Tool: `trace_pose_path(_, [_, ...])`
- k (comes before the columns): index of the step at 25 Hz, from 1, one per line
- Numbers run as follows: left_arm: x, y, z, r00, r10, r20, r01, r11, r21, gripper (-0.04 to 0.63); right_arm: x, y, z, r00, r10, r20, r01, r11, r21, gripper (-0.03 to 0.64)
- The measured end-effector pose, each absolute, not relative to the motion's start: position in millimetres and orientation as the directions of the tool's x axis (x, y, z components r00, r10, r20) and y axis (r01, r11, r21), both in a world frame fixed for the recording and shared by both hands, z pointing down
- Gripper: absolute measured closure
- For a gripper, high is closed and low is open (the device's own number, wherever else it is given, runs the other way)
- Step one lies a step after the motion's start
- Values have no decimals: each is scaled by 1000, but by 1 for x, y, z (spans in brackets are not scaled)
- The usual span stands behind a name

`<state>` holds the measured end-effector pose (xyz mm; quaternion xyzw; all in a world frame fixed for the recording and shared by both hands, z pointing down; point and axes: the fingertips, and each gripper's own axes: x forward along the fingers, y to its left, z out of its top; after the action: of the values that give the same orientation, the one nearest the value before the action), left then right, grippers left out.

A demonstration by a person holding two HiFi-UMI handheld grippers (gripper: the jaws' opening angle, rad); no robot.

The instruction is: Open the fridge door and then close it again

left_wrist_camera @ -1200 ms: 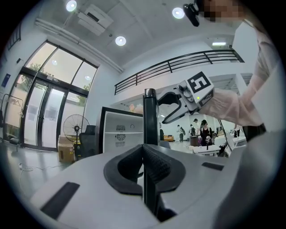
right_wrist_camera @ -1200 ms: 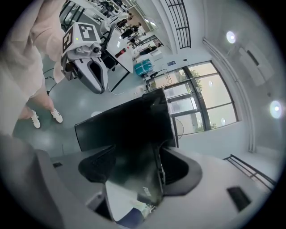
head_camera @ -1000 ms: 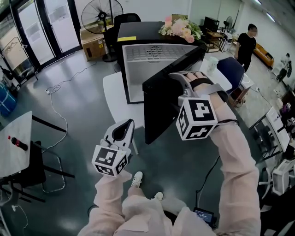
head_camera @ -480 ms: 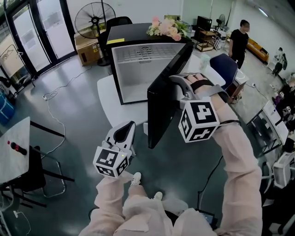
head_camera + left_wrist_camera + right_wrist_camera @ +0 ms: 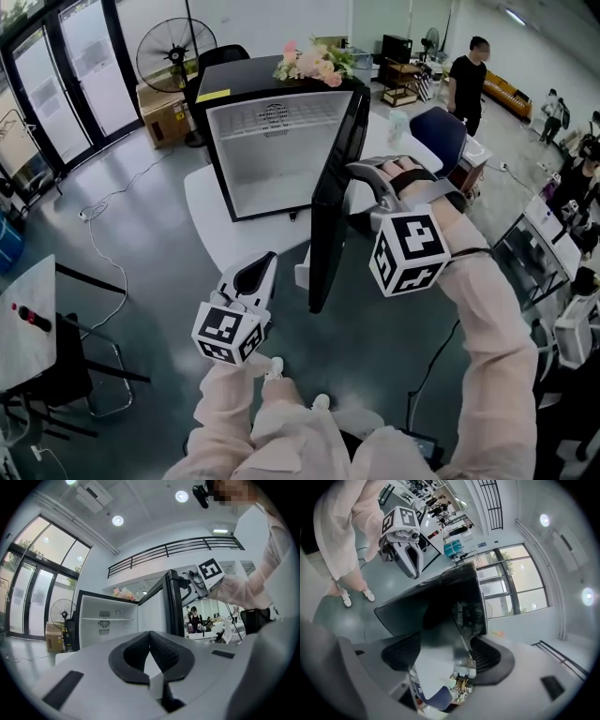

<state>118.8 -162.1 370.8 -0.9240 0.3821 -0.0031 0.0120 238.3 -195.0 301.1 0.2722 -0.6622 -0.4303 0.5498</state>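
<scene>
Found the black mini fridge [image 5: 272, 159] on a white table [image 5: 202, 202], with flowers [image 5: 309, 61] on its top and the white inside open to view. Found the fridge door [image 5: 328, 216] swung out on the right-hand hinge to about a right angle, with the free edge toward the person. Saw the right gripper [image 5: 361, 178] at the upper part of that free edge, fingers [image 5: 487, 654] spread wide and standing astride it, one on each face of the door. Could not confirm a firm pinch; looked more like a loose hook. Saw the left gripper [image 5: 261, 264] low and to the left of the door, well apart from it, pads [image 5: 164, 651] closed together on nothing. Judged the opening half as nearly finished and the return swing as the coming work. Seemed wise to stop before the limit of the hinge, for fear of sliding or twisting a light fridge on its table. Seemed better also to follow the round path about the hinge, not a straight line, and to keep the edge seated deep between the fingers against slipping off. For the closing, needed to push slowly on the black outer face until full contact of seal and cabinet, and to hold the left gripper out of the sweep.
</scene>
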Motion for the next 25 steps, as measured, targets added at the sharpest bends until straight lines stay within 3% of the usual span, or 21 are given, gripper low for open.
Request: trace_pose_path(25, [140, -160, 372, 747, -665, -9, -664, -747, -36, 583, 309, -172, 300, -274, -823, 497, 128, 481, 867, 287])
